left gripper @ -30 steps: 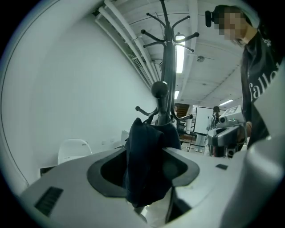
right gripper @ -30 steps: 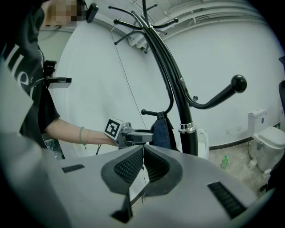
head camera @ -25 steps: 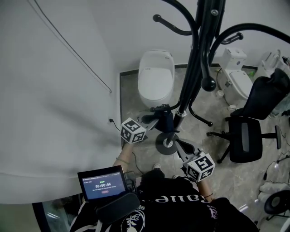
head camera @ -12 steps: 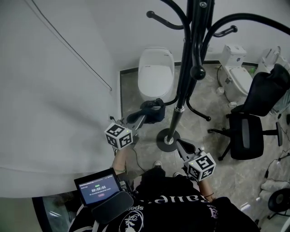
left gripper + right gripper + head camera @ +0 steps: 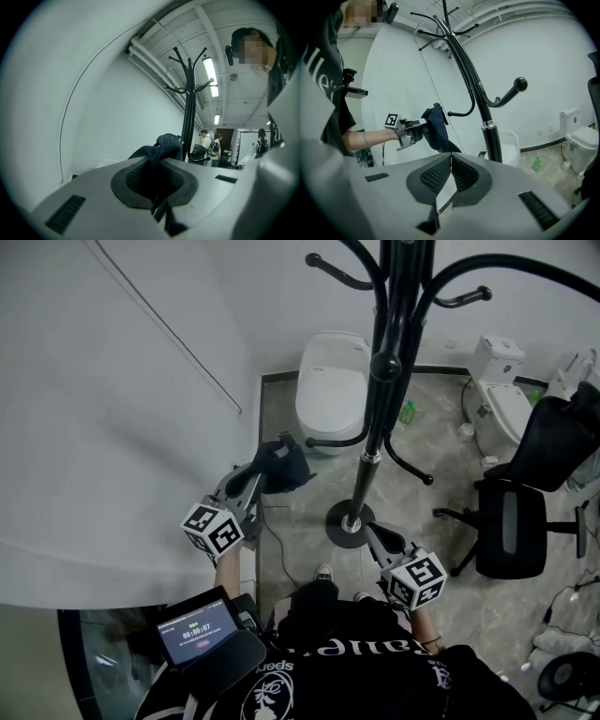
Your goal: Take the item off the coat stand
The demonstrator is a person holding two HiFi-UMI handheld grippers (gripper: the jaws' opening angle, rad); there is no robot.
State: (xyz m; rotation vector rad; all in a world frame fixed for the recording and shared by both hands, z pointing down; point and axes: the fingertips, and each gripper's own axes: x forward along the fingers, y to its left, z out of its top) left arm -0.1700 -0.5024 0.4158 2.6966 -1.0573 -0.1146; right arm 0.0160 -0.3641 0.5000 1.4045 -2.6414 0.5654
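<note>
The black coat stand (image 5: 377, 399) rises from its round base (image 5: 349, 524) on the floor. The item, a dark blue cloth (image 5: 282, 463), is clear of the stand's hooks, to the left of the pole. My left gripper (image 5: 257, 480) is shut on it; in the left gripper view the cloth (image 5: 161, 147) bunches between the pads, with the stand (image 5: 189, 108) behind. The right gripper view shows the left gripper (image 5: 414, 131) holding the cloth (image 5: 433, 125) beside the stand (image 5: 474, 84). My right gripper (image 5: 375, 534) stays low near the base, jaws (image 5: 451, 160) together and holding nothing.
A white toilet (image 5: 331, 393) stands behind the stand and another (image 5: 506, 407) at the right. A black office chair (image 5: 511, 521) is at the right. A green bottle (image 5: 406, 411) lies on the floor. A curved white wall (image 5: 112, 427) fills the left. People (image 5: 209, 143) stand far off.
My left gripper has pulled leftward and back from the stand's pole, carrying the dark cloth away from the hooks. The right gripper has hardly moved.
</note>
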